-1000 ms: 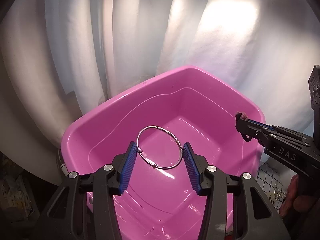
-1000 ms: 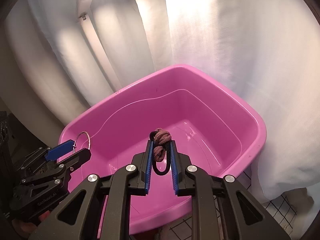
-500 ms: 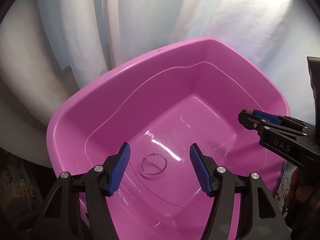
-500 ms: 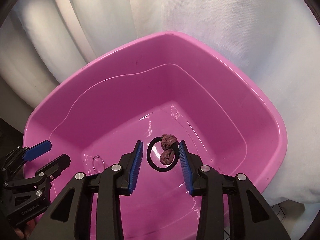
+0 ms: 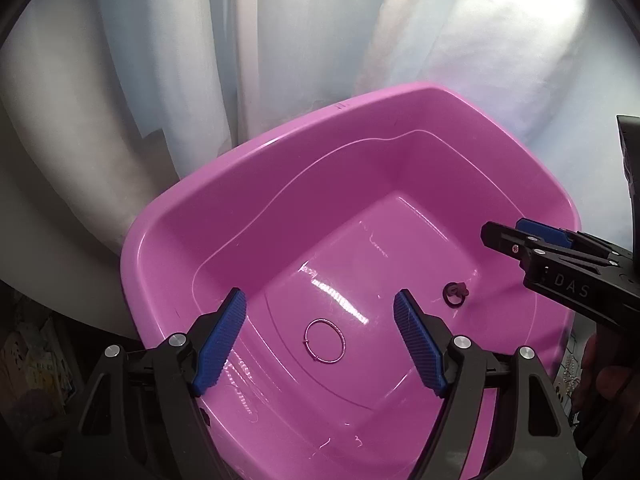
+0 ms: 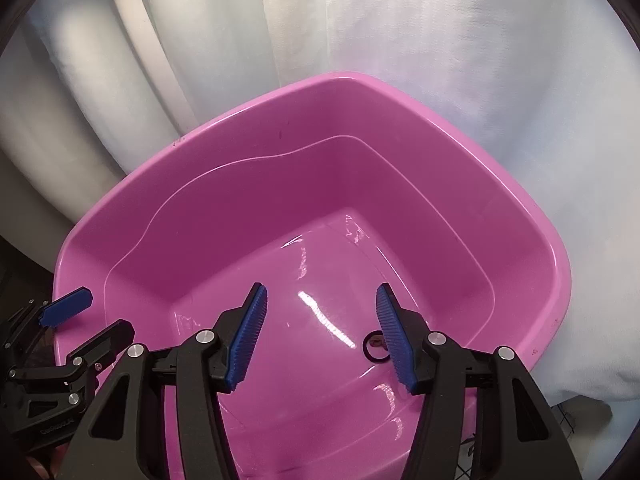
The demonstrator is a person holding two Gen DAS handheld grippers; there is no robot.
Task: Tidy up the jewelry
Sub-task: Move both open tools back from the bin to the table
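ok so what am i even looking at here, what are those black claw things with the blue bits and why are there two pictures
The claws are hand-held grippers: a person holds one in each hand, and no robot arm is involved. Each carries a wide-angle camera looking forward along its two fingers, which gives the two pictures.

In the left camera's picture, the left gripper fills the bottom, jaws open; the blue strips are its finger pads. The right gripper pokes in from the side.

In the right camera's picture, the right gripper is in front, also open, with the left one at the lower left edge.

Both hang over a pink plastic tub. On its floor lie a thin silver bangle and a dark hair tie, apart from each other. Nothing is held. White cloth hangs behind.
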